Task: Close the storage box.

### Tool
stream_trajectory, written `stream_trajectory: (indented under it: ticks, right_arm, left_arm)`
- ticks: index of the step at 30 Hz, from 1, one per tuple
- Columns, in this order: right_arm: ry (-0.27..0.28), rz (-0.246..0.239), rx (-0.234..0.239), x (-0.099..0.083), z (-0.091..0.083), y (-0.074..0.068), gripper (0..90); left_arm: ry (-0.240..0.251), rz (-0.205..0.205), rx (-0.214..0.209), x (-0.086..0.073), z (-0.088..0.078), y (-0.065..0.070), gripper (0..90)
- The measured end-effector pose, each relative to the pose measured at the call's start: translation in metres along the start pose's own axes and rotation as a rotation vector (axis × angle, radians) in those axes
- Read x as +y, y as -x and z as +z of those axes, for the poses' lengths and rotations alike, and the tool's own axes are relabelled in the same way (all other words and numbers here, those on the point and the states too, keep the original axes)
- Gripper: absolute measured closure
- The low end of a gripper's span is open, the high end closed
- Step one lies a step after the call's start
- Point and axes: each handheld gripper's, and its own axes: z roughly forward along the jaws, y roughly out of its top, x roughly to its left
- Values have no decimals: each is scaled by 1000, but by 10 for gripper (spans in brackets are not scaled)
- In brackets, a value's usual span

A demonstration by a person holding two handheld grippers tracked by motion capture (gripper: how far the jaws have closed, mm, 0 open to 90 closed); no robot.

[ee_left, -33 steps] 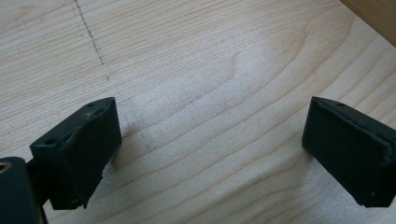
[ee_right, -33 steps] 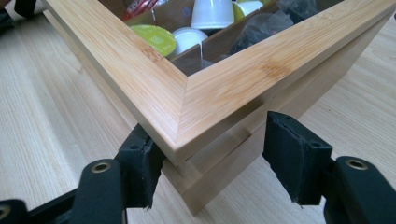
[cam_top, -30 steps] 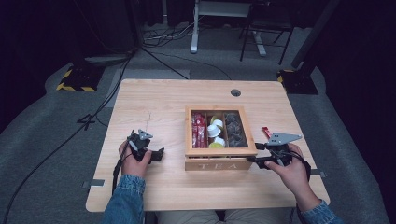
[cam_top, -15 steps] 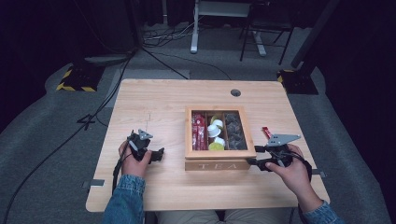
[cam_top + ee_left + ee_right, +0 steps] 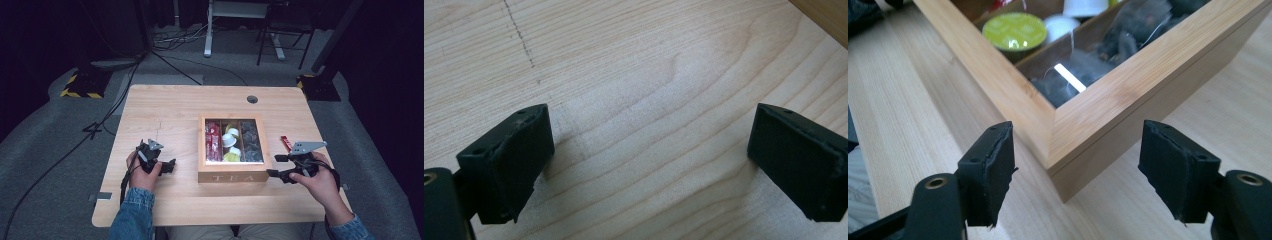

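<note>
Box (image 5: 234,172) corner sits between right claw (image 5: 1078,170) jaws, just opened wider, pads clear of it; left claw (image 5: 649,165) apart over bare bench (image 5: 170,110).

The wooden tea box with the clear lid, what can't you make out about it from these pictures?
- High view: the wooden tea box with the clear lid is small; its dark right compartment's contents are unreadable.
- Right gripper view: glare on the lid blurs the dark packets; the frame's top edge cuts off the box's far side.
- Right gripper view: the right gripper flanks the box's corner; the hinge and latch are not visible.
- Left gripper view: the frame's edge leaves only a sliver of the box.
</note>
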Motion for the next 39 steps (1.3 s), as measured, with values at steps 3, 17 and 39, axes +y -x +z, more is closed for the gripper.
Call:
stream_trajectory:
  ticks: [3,17,39]
  right_arm:
    - [37,-1,-18,5,-10,4,305]
    - [127,72,-150,5,-38,47,307]
    - [107,187,-403,-59,-56,128,306]
  left_arm:
    - [-3,10,-5,-3,-3,0,50]
    - [9,27,-15,-22,-20,-1,74]
    - [3,26,-26,-23,-21,-3,57]
